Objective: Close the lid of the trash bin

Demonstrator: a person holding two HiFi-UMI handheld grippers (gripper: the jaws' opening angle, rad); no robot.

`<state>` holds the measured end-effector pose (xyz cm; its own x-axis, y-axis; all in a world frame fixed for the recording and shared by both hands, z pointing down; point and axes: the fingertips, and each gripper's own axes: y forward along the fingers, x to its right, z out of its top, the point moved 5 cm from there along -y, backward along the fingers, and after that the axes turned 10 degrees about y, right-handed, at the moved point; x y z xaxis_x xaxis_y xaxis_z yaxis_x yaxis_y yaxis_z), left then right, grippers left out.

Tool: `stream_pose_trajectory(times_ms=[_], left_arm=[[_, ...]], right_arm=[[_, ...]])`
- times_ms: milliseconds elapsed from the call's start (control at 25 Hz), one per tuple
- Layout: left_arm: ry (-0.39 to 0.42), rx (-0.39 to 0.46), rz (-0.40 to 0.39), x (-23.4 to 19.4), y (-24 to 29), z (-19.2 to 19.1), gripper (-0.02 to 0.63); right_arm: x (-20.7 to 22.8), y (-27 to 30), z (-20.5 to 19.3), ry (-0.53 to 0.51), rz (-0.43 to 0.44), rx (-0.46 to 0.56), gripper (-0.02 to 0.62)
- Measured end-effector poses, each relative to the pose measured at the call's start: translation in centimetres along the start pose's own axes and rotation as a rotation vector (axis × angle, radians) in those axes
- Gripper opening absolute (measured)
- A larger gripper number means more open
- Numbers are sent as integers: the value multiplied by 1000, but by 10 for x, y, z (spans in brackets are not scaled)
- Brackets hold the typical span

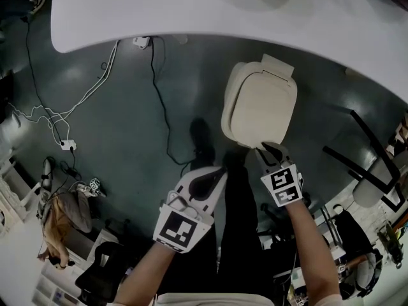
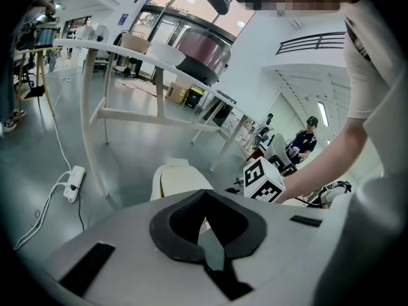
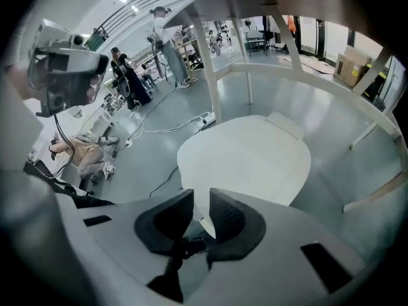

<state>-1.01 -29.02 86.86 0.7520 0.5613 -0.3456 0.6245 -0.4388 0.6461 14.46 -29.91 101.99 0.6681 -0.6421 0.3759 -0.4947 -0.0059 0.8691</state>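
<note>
The cream plastic trash bin stands on the grey-green floor directly ahead of the right gripper, with its near lip right at that gripper's tips. Its far end sits close to the curved edge of the white table. Bare floor lies open along its left flank, ahead of the left gripper. Off to the right gripper's right, a black chair frame stands apart from the bin. Black and white cables trail over the floor left of the left gripper, clear of the bin.

The bin's rounded-rectangular lid is smooth and pale. It lies flat on the body, with a small raised hinge tab at its far end. The long axis runs away from the right gripper toward the table, leaning slightly rightward in the head view, so the hinge end is farthest and the front lip nearest.

The right gripper points steeply down at that lip. Its dark ribbed pads stand a narrow gap apart and clamp nothing. The lid's front rim shows through the gap, though whether a tip touches it is hard to tell. The left gripper hangs to the right gripper's left and nearer the person, off the bin, with its jaws closed tip to tip on nothing.
</note>
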Motion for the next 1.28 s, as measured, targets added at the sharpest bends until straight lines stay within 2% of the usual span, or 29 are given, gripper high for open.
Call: stream_pose_trajectory(times_ms=[240, 640, 800, 1080, 1280], left_arm=[[9, -18, -5, -1, 3, -9, 15], [-4, -26, -9, -4, 7, -19, 14], [-7, -22, -5, -7, 7, -23, 14], [-19, -28, 8, -10, 6, -35, 14], [-3, -23, 18, -1, -4, -24, 14]], right_arm=[[4, 27, -12, -2, -21, -47, 86], [13, 51, -24, -33, -103, -122, 61], [17, 58, -25, -62, -159, -110, 13], [18, 62, -30, -30, -142, -97, 15], [13, 36, -28, -15, -135, -96, 15]])
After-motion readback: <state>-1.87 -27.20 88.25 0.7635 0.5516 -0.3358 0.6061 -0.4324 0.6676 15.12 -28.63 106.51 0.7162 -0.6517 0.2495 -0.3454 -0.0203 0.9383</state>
